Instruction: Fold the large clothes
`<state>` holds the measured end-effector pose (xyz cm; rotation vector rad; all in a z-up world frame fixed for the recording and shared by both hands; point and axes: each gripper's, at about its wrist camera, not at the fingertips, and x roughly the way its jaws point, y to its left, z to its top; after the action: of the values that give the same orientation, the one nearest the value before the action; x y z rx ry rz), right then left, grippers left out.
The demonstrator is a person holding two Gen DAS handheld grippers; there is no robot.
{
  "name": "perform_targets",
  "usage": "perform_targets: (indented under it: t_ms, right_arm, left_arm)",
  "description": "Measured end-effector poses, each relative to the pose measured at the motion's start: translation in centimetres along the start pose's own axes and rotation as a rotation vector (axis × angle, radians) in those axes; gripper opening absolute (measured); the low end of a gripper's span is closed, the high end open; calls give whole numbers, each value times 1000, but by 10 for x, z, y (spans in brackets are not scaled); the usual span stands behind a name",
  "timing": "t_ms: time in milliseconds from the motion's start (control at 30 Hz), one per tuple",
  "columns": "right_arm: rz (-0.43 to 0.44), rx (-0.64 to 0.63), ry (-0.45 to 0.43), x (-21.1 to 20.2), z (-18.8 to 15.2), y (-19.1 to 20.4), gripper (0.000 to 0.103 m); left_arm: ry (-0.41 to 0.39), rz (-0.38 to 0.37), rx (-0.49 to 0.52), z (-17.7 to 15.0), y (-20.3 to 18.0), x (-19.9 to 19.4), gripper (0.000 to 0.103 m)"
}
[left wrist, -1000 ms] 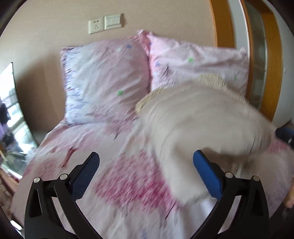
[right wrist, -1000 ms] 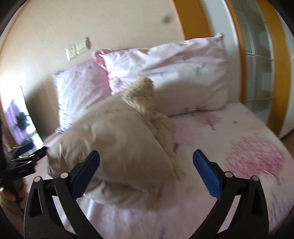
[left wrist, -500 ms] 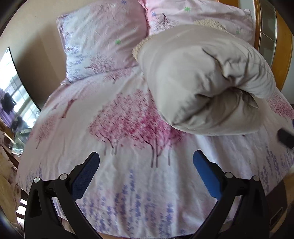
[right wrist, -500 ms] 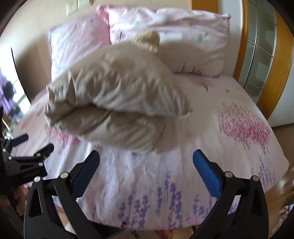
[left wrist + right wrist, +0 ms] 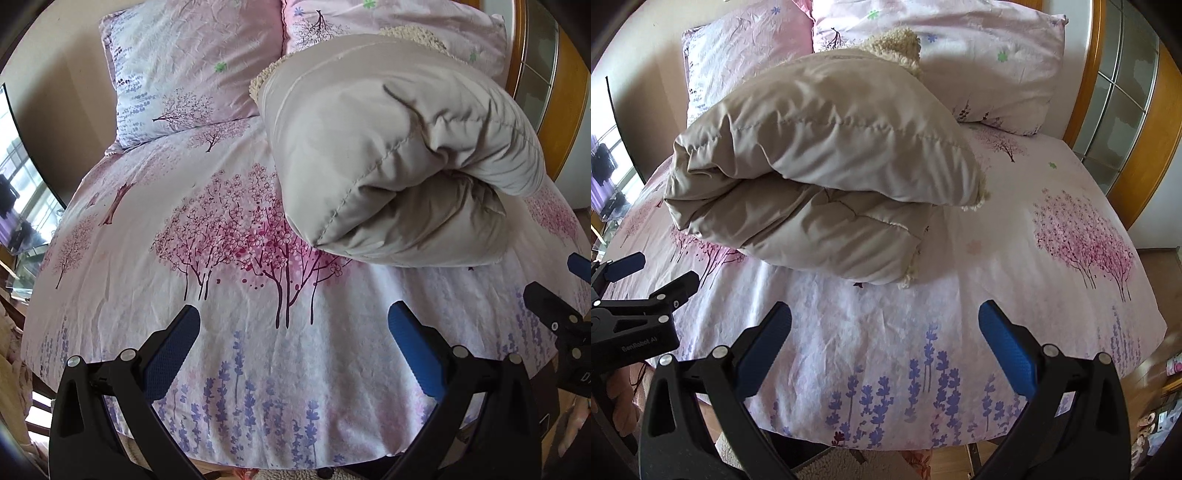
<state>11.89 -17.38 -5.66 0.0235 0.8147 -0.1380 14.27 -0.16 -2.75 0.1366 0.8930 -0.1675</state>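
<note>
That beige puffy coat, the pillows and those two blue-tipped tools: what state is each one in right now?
Beige coat: folded over on itself, lying on the bed, not held.
Left tool: open, empty, off the coat.
Right tool: open, empty, off the coat.
Two pillows: propped at the bed's head.

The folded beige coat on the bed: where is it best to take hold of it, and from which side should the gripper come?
Probably at the coat's near right corner, where two padded layers end in thin stacked edges with fleece trim. The right gripper, open and empty, could come in low from the foot of the bed. The rounded fold on the left looks too thick to pinch.
</note>
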Motion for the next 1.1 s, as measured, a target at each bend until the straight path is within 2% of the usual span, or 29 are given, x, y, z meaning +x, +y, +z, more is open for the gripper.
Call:
perform_targets:
  t_ms: [1100]
  right_arm:
    - [-1,4,-4,3,3,-3,101]
  left_arm:
    - [4,-9,-20,3,4,5,102]
